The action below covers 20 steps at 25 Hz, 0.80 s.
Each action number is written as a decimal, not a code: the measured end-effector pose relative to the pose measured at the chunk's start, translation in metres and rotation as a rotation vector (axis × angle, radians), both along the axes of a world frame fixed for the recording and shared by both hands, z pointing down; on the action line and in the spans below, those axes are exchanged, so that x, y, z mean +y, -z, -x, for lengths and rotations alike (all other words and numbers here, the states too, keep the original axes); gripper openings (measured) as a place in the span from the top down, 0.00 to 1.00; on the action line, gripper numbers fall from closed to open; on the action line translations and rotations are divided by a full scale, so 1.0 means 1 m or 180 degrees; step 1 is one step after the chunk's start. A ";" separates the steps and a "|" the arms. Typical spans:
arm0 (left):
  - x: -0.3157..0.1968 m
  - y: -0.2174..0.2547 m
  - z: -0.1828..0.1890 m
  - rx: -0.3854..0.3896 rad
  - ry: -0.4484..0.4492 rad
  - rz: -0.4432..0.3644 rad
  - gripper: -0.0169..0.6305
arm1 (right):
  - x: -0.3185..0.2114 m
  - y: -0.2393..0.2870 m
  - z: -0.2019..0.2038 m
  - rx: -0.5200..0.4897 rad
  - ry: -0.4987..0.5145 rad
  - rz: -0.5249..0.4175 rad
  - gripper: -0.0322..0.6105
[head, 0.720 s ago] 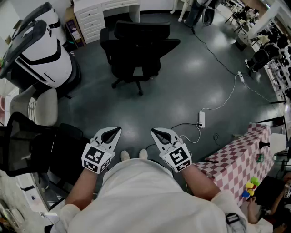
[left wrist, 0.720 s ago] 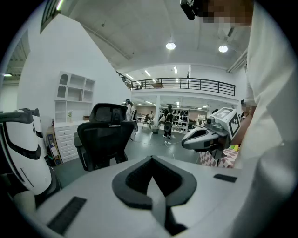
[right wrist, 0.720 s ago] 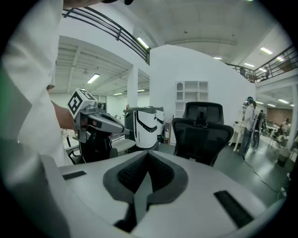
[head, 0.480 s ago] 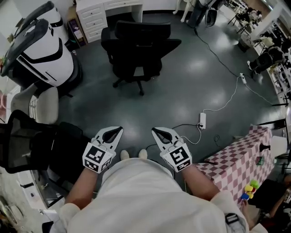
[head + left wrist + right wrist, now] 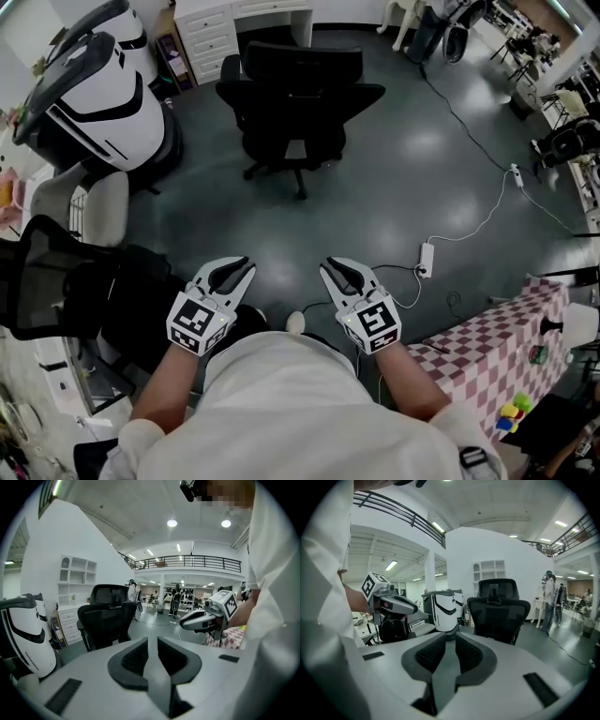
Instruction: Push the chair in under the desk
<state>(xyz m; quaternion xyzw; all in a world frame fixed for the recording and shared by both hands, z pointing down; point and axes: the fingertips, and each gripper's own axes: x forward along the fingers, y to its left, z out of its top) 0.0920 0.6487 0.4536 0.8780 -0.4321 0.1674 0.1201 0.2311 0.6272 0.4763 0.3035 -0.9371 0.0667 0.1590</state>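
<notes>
Jaws narrowly parted on the left gripper (image 5: 151,643), all but together on the right gripper (image 5: 449,638), with nothing gripped in either. Both carried side by side close to the body, angled a little downward over the grey floor (image 5: 375,187), touching no furniture. Nearest the body, between the two, the toe of a shoe (image 5: 295,322). Off to the left, a mesh-backed chair (image 5: 47,291) and a white machine with black trim (image 5: 103,89), neither part of the job. Farther ahead, well apart from both grippers, the black office chair (image 5: 300,94), backrest turned this way, base out on open floor. Beyond it, against the far wall, the white desk (image 5: 267,9) with its drawer unit (image 5: 211,36). Hard to judge from so steep and wide a view how much of the seat sits under the desktop, but apparently little or none. Judged so: nothing of the push done yet. Left to do: closing the distance, setting the grippers against the backrest, and rolling the chair forward into the opening beside the drawers.
</notes>
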 end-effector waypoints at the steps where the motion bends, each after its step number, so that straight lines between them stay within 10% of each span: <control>1: -0.001 -0.001 0.001 -0.0013 0.0022 0.0004 0.87 | -0.003 -0.001 -0.001 -0.0006 0.0000 -0.0004 0.86; 20: -0.126 -0.012 0.084 -0.0055 -0.0141 -0.0061 0.82 | -0.124 -0.012 0.046 0.0277 -0.0534 0.0029 0.78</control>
